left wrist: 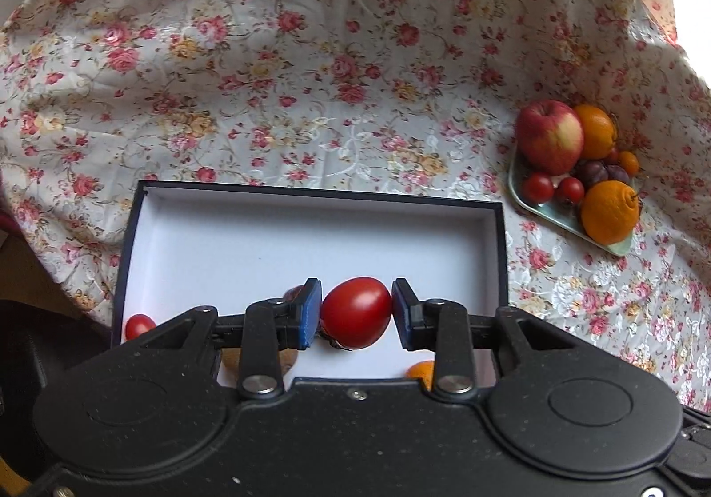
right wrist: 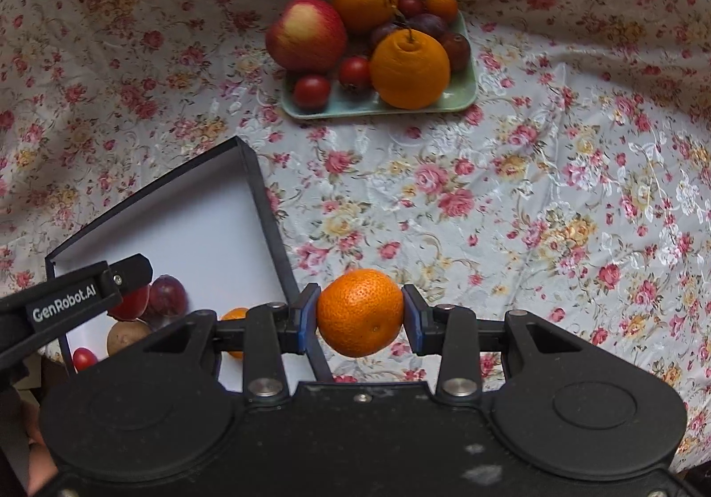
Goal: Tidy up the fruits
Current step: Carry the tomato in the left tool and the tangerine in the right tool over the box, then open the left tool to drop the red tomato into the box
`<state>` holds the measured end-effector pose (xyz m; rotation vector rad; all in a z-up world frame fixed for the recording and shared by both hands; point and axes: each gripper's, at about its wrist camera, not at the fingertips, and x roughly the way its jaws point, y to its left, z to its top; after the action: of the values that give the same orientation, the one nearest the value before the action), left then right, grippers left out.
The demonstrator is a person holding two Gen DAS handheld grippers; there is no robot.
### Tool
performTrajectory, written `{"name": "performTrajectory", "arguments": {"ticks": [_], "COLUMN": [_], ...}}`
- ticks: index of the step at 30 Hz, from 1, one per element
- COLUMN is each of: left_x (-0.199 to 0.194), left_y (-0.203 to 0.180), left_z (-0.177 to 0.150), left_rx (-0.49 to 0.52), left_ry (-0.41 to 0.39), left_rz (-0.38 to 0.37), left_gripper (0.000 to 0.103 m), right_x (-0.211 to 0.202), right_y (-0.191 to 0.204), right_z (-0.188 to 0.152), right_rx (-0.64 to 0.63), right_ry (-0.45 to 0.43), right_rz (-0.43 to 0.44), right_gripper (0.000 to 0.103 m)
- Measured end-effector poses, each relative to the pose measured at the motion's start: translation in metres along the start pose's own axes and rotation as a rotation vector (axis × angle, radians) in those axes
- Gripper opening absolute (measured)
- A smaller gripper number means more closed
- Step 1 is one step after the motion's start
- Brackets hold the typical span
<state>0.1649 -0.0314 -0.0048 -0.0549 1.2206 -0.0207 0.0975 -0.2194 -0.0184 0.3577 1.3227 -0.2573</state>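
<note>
My left gripper point(left wrist: 356, 312) is shut on a red tomato point(left wrist: 355, 312) and holds it over the dark box point(left wrist: 320, 192) with a white inside. In the box lie another small tomato point(left wrist: 140, 326), a small orange point(left wrist: 421, 371) and a brownish fruit, partly hidden by the gripper. My right gripper point(right wrist: 361, 312) is shut on a mandarin point(right wrist: 360, 311), just right of the box point(right wrist: 255, 168), above the cloth. The left gripper point(right wrist: 111, 283) shows over the box there, above a plum point(right wrist: 168, 294). The green plate point(right wrist: 462, 94) holds an apple point(right wrist: 306, 34), oranges, tomatoes and plums.
A floral tablecloth point(right wrist: 533, 194) covers the whole surface and rises in folds at the back. The plate also shows in the left wrist view point(left wrist: 515, 181), at the right, beyond the box's far right corner.
</note>
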Motion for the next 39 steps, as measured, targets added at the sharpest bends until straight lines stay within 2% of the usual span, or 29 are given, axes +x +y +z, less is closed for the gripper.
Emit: {"name": "performTrajectory", "arguments": {"ticks": [6,11,30,39], "left_x": [0.006,0.009,0.014,0.016], "left_y": [0.025,0.042,0.063,0.065], "left_z": [0.006,0.008,0.010,0.011], "left_rx": [-0.051,-0.081,-0.111,-0.123], "left_ry": [0.011,0.019,0.040,0.060], "left_rz": [0.022,0.036,0.058,0.038], "left_gripper": [0.043,0.043,0.043,0.044], "right_x": [0.003,0.012,0.032,0.033], "right_y": [0.042,0.062,0.085,0.089], "right_z": [-0.009,-0.012,-0.013,-0.013], "right_rx": [-0.101,-0.137,-0.168,-0.180], "right_ry": [-0.002,0.010,0.039,0.029], "right_rz": [0.028,0.029,0.026,0.015], "right_gripper": [0.039,0.039,0.039,0.039]}}
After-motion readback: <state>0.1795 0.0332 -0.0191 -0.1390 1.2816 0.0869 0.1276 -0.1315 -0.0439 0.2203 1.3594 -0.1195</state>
